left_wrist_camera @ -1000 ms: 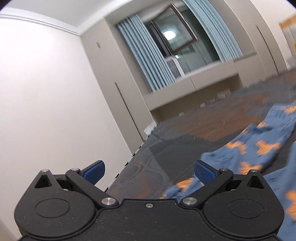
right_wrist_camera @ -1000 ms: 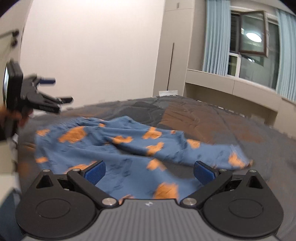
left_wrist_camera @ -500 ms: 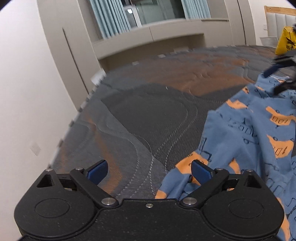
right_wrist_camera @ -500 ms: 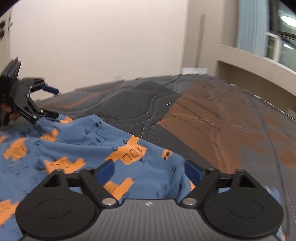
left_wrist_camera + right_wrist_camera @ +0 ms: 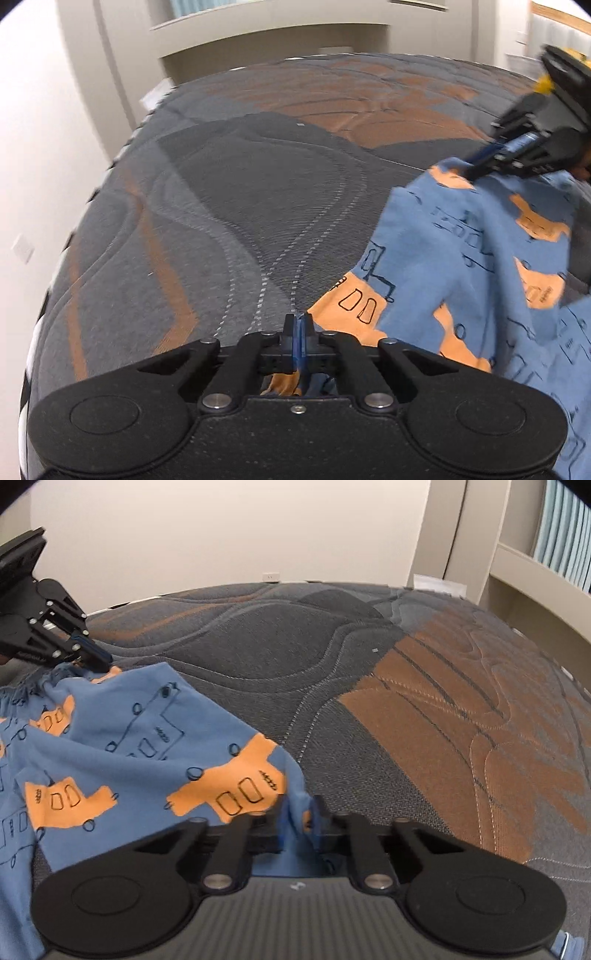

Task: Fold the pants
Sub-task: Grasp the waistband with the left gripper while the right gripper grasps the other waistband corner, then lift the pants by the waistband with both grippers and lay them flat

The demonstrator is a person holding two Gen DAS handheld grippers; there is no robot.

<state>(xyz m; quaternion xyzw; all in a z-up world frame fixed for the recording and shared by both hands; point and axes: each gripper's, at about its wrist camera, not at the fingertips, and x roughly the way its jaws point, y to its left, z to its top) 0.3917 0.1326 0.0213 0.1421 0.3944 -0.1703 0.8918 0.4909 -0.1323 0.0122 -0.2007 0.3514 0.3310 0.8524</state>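
Observation:
Blue pants [image 5: 443, 258] printed with orange cars lie rumpled on a grey and orange quilted mattress [image 5: 240, 203]. My left gripper [image 5: 298, 325] is at their near left edge. Its jaws are closing, pads together, with orange and blue cloth pinched behind the tips. In the right wrist view the pants [image 5: 129, 738] spread to the left. My right gripper [image 5: 297, 816] has its jaws closing on a bunched fold of blue cloth. Each gripper shows in the other's view: the right gripper [image 5: 491, 155] at the far corner, the left gripper [image 5: 92, 653] at the waistband edge.
The mattress [image 5: 406, 701] stretches bare beyond the pants. A pale wall [image 5: 33, 166] runs along its left side, close to the edge. A beige ledge [image 5: 266, 33] and cabinet stand past the far end.
Both grippers have tipped downward and come onto the pants. Their jaws, wide open a second ago, have shut onto the cloth. The right gripper moved to the pants' far edge.

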